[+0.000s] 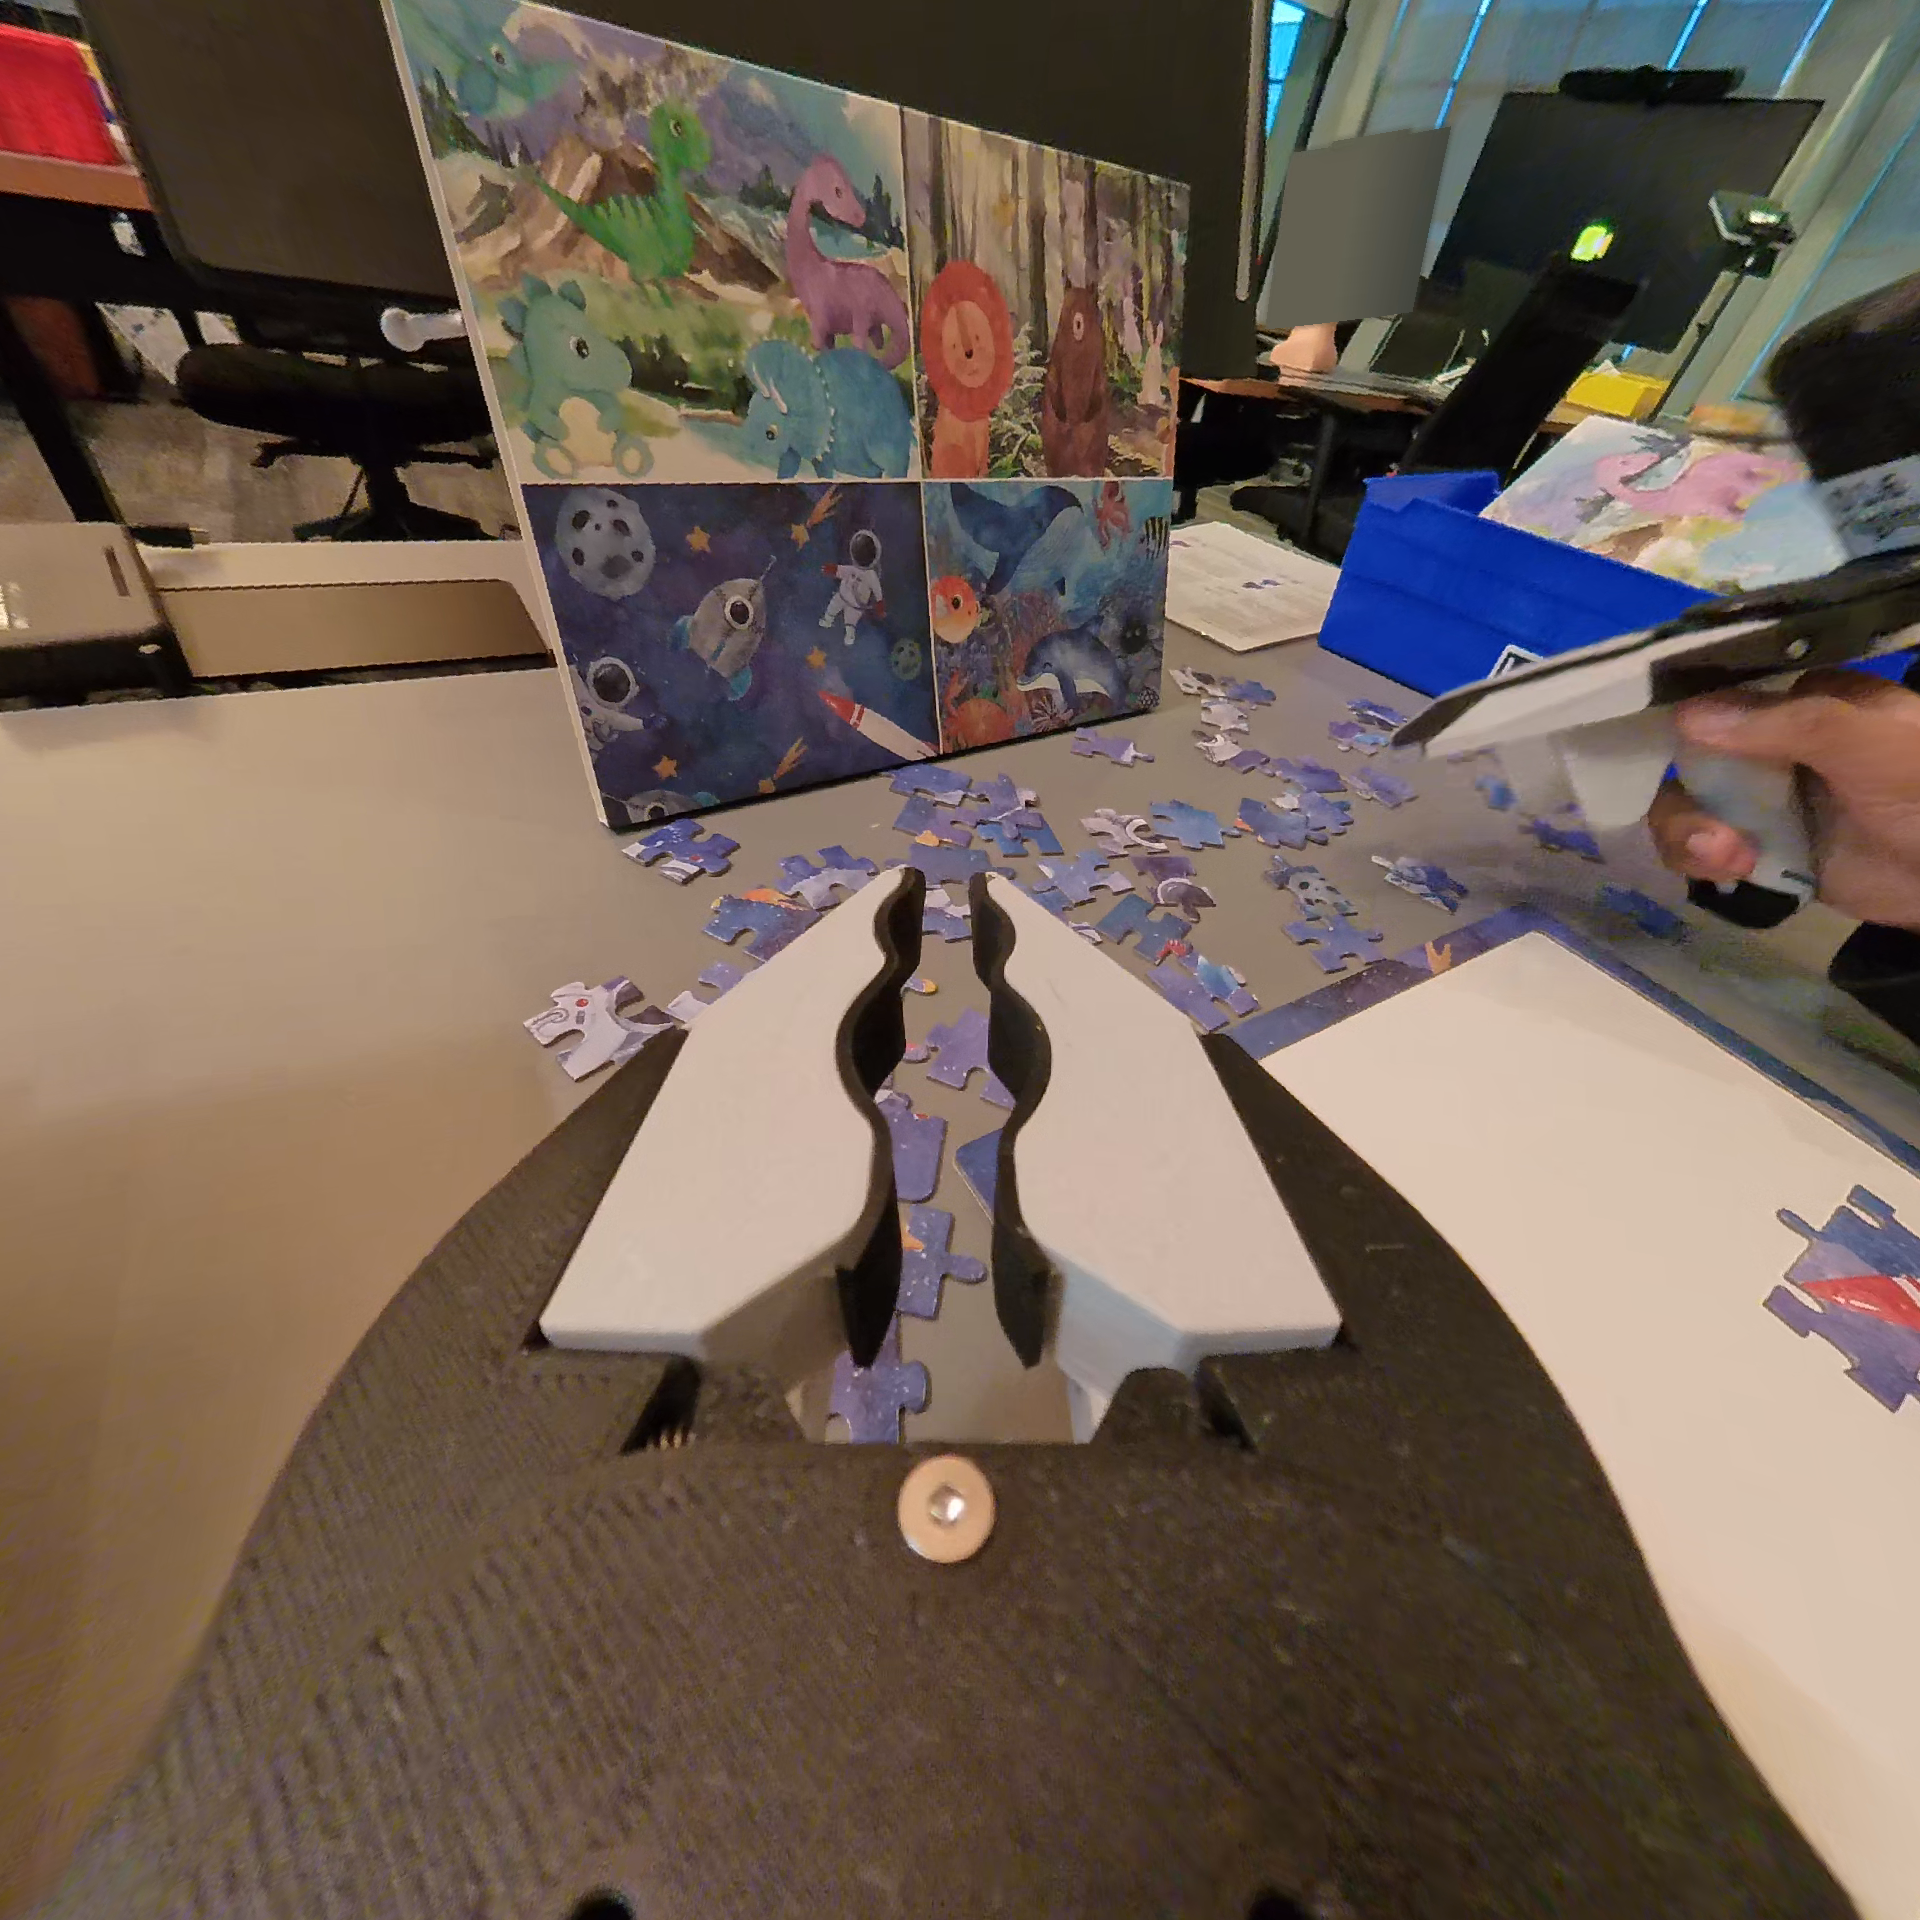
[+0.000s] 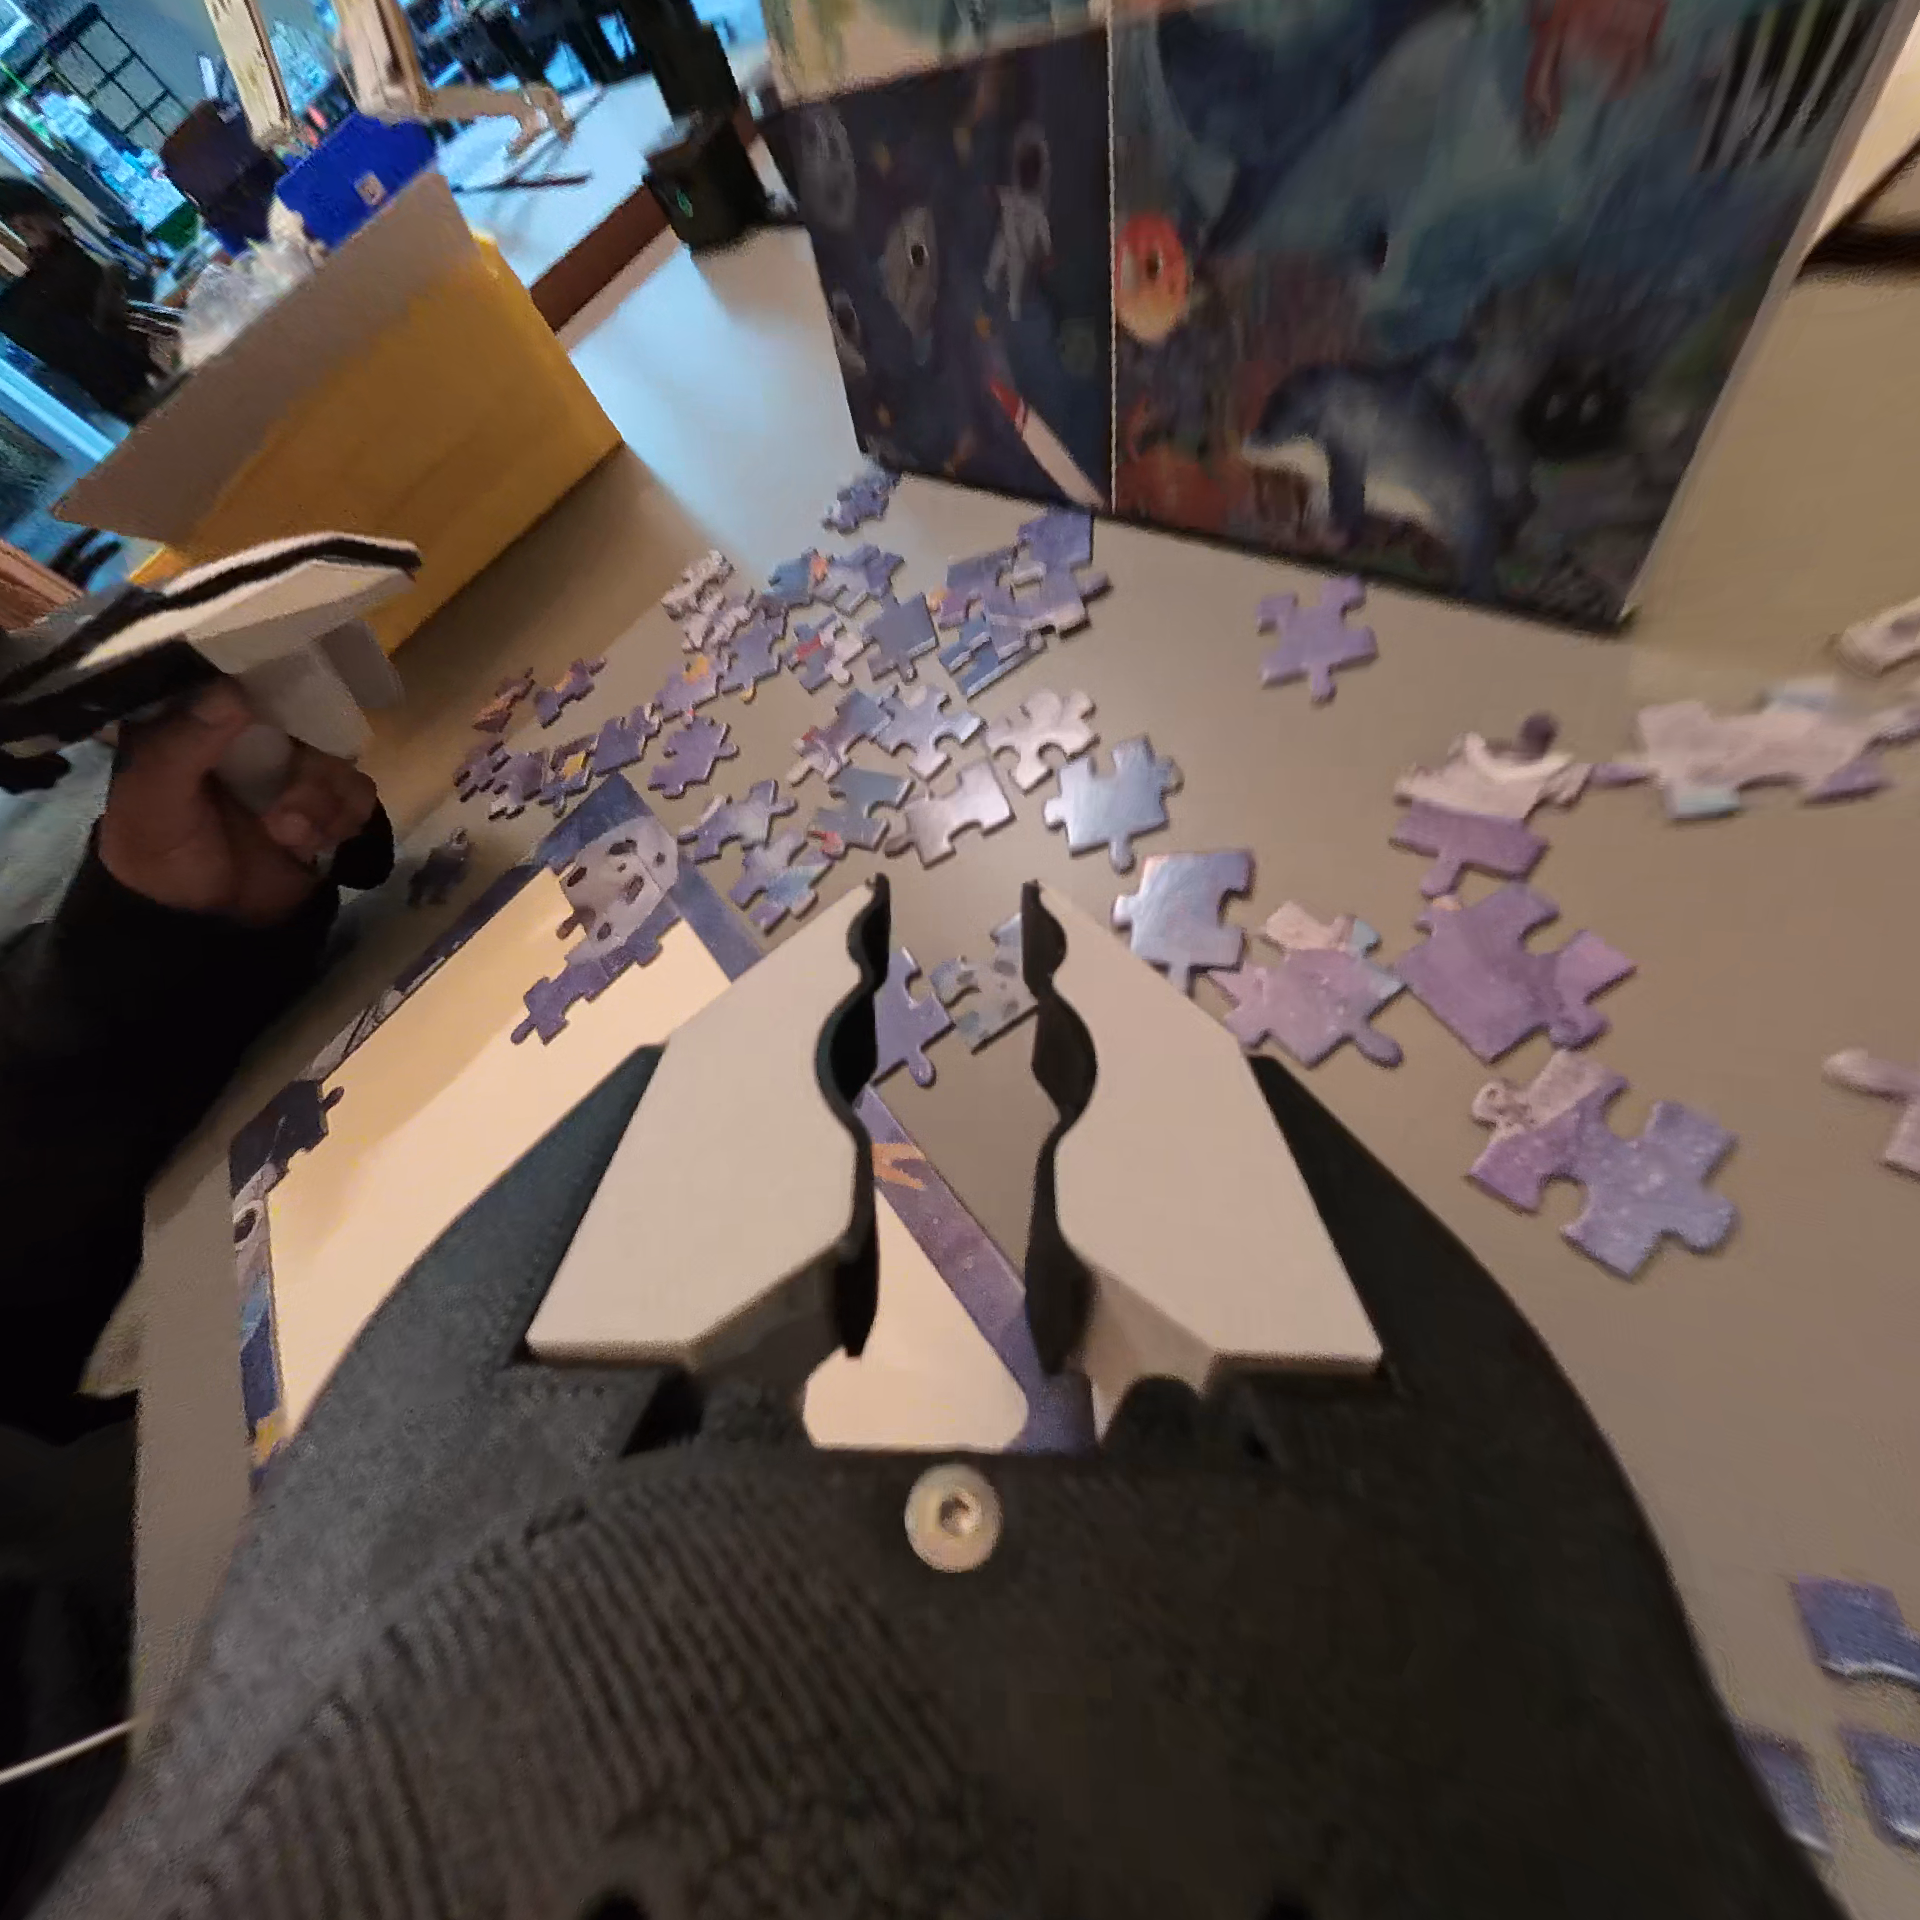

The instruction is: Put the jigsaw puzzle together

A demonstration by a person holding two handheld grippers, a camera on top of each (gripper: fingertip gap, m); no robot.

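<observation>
Currently both grippers hover above loose puzzle pieces on the table. Left gripper fingers narrowly parted, holding nothing; right gripper fingers spread, empty. Puzzle box stands behind; tray beside.

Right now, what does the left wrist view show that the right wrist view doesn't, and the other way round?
Left wrist view only: the puzzle box's dinosaur and lion panels, a blue bin, and a joined patch with a red rocket on the white board.

Right wrist view only: a yellow box, and a moon patch at the board's corner.

Both: the grey table, scattered purple pieces, the blue-bordered board, and both grippers open, holding nothing: left, right.
</observation>
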